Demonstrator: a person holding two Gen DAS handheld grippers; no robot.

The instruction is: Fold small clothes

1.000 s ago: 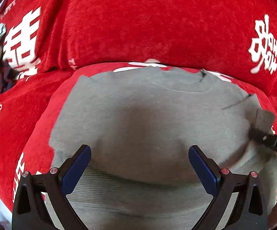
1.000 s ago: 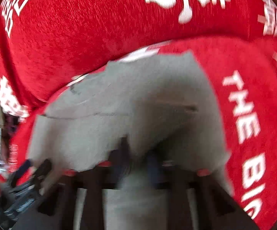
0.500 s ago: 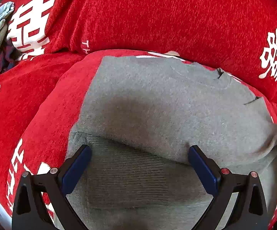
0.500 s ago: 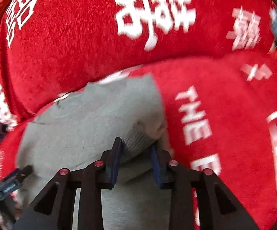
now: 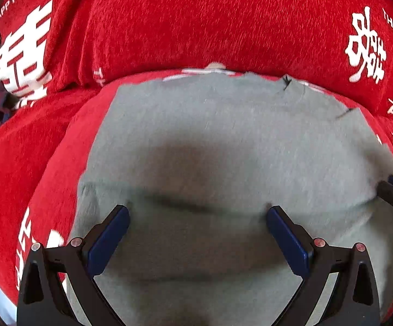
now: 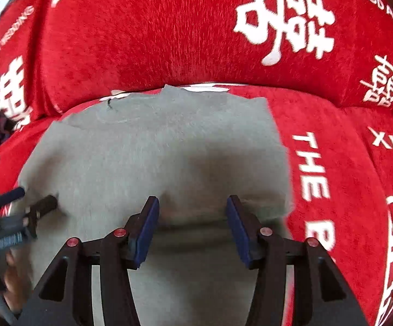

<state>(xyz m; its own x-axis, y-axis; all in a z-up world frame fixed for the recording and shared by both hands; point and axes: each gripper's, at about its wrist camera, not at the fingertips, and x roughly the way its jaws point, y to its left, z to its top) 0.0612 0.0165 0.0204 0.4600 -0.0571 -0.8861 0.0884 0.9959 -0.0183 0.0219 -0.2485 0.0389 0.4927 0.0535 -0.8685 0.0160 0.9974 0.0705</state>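
While the fuzzy red cover with white printed characters fills both views, a soft grey knit garment lies flat on it at frame centre, roughly rectangular, its lower part folded over. At lower left, the left gripper hovers over the fold, blue-padded fingers wide apart and empty. At lower right, the right gripper, pinching the ribbed hem half a second ago, now stands parted and empty.
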